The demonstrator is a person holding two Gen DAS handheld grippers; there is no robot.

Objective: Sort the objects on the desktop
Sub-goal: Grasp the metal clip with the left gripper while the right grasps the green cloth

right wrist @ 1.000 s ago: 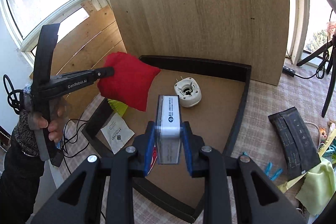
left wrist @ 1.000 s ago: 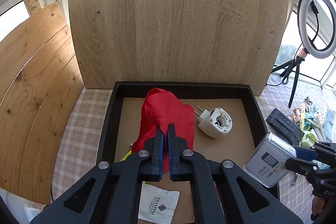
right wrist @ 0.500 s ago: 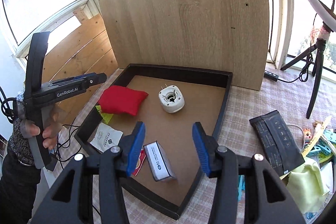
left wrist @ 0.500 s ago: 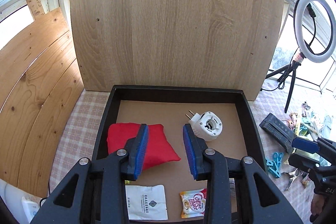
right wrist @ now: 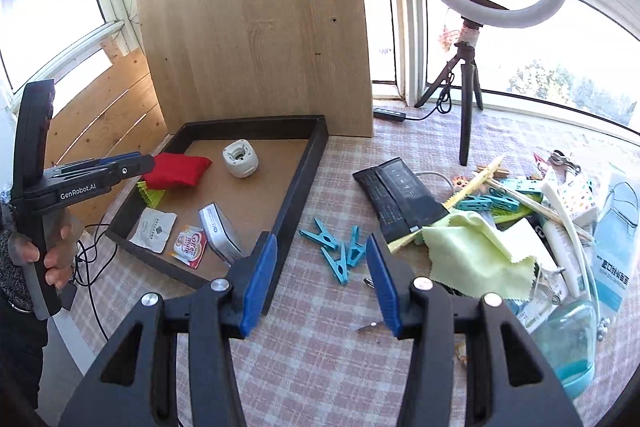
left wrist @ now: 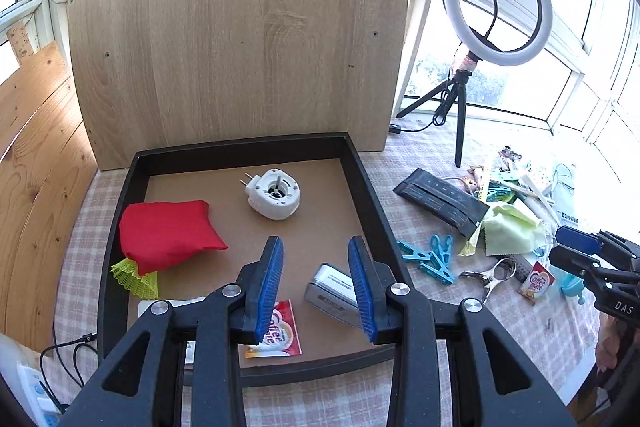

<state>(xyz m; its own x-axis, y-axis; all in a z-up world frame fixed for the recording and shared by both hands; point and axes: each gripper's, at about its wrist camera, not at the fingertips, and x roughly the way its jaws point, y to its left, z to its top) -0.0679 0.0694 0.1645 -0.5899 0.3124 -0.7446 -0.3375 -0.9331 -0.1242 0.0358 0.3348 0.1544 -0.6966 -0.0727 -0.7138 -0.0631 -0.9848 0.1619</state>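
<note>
A black tray (left wrist: 366, 183) holds a red pouch (left wrist: 168, 231), a white plug adapter (left wrist: 274, 193), a silver box (left wrist: 332, 287), a Coffee-mate sachet (left wrist: 280, 331) and a yellow mesh piece (left wrist: 136, 277). My left gripper (left wrist: 315, 247) is open above the tray's near part with nothing between its fingers. My right gripper (right wrist: 320, 243) is open to the right of the tray (right wrist: 296, 187), above blue clothespins (right wrist: 340, 247) lying on the checked cloth. The right wrist view also shows the left gripper (right wrist: 132, 163), held by a hand, near the red pouch (right wrist: 180, 167).
A wooden board (left wrist: 240, 27) stands behind the tray. To the right lie a black pouch (right wrist: 400, 195), a yellow-green cloth (right wrist: 476, 255) and a pile of several small items. A ring light on a tripod (right wrist: 468, 99) stands at the back right. Cables hang at the table's left edge.
The left gripper opened and left the red pouch lying in the tray. The right gripper let go of the silver box in the tray and moved right, over the clothespins.
</note>
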